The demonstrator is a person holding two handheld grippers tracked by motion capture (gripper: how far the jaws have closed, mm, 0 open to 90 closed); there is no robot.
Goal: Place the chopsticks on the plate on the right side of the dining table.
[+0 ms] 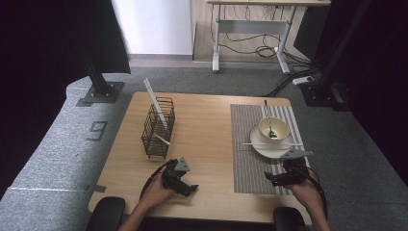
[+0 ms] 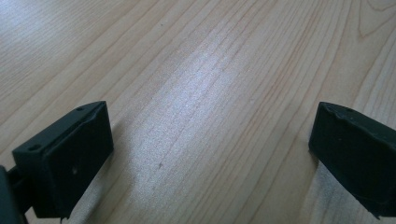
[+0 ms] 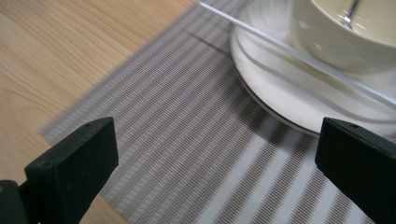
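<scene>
— Chopstick (image 1: 272, 144) is lying across the plate (image 1: 260, 146), just in front of the bowl (image 1: 274, 129), isn't it?
— Yes, and the right claw (image 1: 273, 179) is hovering near the plate over the striped mat (image 1: 248, 168), jaws gaping wide, gripping nothing.
— And the left claw (image 1: 188, 189)?
— Spreading wide too, over bare tabletop (image 1: 207, 139), well apart from the plate.

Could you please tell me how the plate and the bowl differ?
The plate is wide and flat and lies on the striped mat; the bowl is narrower, deeper and stands on the plate. A spoon rests in the bowl; a thin white stick lies across the plate. Both are whitish.
</scene>
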